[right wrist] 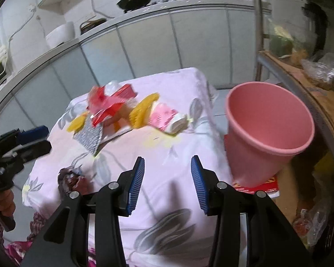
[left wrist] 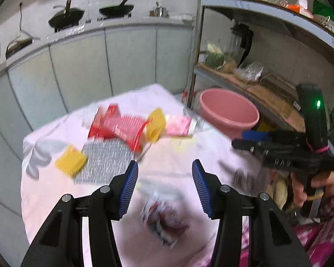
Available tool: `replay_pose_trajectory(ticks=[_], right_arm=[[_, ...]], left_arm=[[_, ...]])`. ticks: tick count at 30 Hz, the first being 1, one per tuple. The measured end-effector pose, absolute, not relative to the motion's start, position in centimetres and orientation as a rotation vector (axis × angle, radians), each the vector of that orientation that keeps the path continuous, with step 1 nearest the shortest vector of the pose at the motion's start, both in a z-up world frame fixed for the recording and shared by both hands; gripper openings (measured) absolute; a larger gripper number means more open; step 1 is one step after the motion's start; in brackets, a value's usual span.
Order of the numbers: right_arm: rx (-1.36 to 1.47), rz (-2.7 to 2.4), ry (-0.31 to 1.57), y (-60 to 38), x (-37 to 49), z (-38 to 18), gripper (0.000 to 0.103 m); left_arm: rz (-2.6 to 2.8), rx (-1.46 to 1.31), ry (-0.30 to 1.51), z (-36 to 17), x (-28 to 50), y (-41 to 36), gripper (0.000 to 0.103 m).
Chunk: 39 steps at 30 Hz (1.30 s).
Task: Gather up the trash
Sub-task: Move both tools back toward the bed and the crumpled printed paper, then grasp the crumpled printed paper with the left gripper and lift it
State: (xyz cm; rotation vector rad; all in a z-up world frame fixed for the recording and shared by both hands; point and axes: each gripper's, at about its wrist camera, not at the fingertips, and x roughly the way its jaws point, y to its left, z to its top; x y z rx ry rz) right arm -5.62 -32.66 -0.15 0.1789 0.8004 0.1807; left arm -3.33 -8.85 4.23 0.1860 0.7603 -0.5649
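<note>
Trash pile [right wrist: 122, 109] sits toward the bench's [right wrist: 167, 189] far edge, a crumpled wrapper [right wrist: 70, 179] near its left edge, and the bucket [right wrist: 267, 129] stands just off its right edge.

The left gripper [left wrist: 164, 183] tilts downward with its blue pads [left wrist: 129, 187] standing wide apart, nothing between them. The right gripper [right wrist: 167, 184] tilts down likewise, jaws parted and empty, a hand [left wrist: 305, 185] clasping its handle.

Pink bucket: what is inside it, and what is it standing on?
The pink bucket shows only bare pink wall inside; its bottom is hidden by the near rim, so trash there cannot be ruled out. It stands on a red printed box, mostly covered by the bucket.
</note>
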Motion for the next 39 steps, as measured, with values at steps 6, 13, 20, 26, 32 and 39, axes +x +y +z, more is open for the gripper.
replay_pose_trajectory(ticks=[6, 13, 20, 26, 32, 39], right_arm=[[0.152, 0.234, 0.831, -30.7, -5.3, -1.0, 0.044], [0.137, 0.259, 0.859, -29.9, -5.0, -1.7, 0.044], [0.150, 0.265, 0.882, -29.9, -4.1, -2.5, 0.044], [0.168, 0.257, 0.895, -30.7, -3.1, -3.1, 0.044], [0.182, 0.236, 0.888, -32.1, -1.3, -3.2, 0.044], [0.160, 0.234, 0.852, -33.0, 2.0, -2.4, 0.044]], left_arm=[[-0.557, 0.170, 0.875, 0.6, -4.1, -7.3, 0.050], [-0.560, 0.121, 0.931, -1.6, -3.8, -7.0, 0.055], [-0.596, 0.014, 0.976, -2.3, -2.6, -6.3, 0.050], [-0.613, 0.025, 0.937, -1.8, -2.8, -6.5, 0.028], [-0.590, 0.024, 0.898, -0.7, -2.6, -6.1, 0.017], [-0.578, -0.019, 0.864, 0.2, -2.0, -5.4, 0.016]])
